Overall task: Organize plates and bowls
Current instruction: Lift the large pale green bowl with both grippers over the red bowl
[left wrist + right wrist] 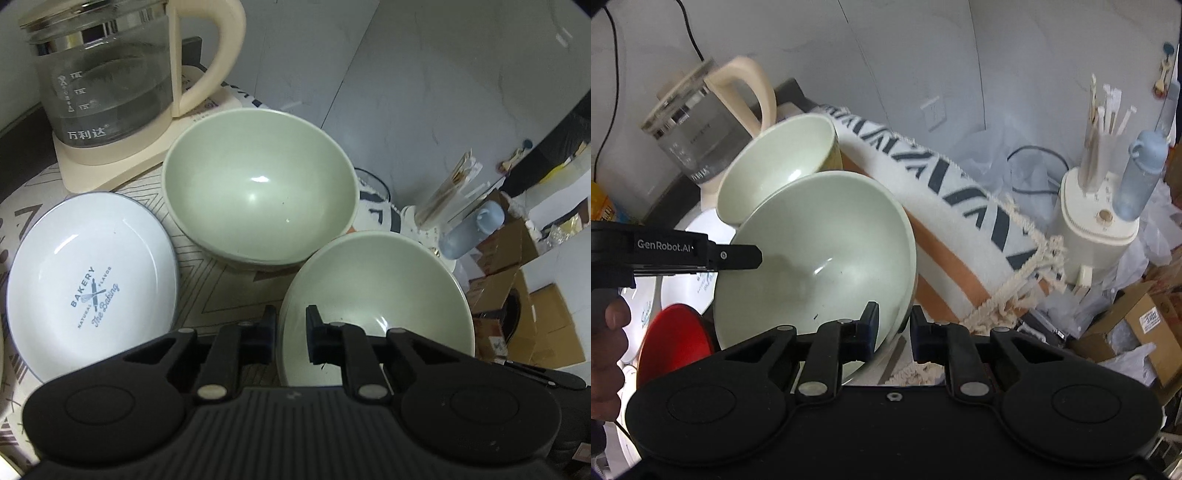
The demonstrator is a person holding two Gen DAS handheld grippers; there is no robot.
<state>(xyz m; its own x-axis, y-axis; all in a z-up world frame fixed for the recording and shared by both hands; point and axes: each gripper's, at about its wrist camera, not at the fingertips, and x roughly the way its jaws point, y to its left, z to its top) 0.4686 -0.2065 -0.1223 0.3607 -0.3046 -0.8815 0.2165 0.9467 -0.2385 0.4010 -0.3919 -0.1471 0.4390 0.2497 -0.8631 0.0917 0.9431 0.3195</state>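
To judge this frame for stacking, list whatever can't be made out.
- Right wrist view: red dish, mostly hidden by the near bowl and right gripper.
- Right wrist view: kettle lettering, blurred.
- Left wrist view: near bowl's front rim, covered by the left gripper.

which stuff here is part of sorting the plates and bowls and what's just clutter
Part of the job:
near green bowl, gripped at its rim by both the left gripper and the right gripper
far green bowl
white bakery plate
red dish

Just lying about:
glass kettle
blue bottle
striped cloth
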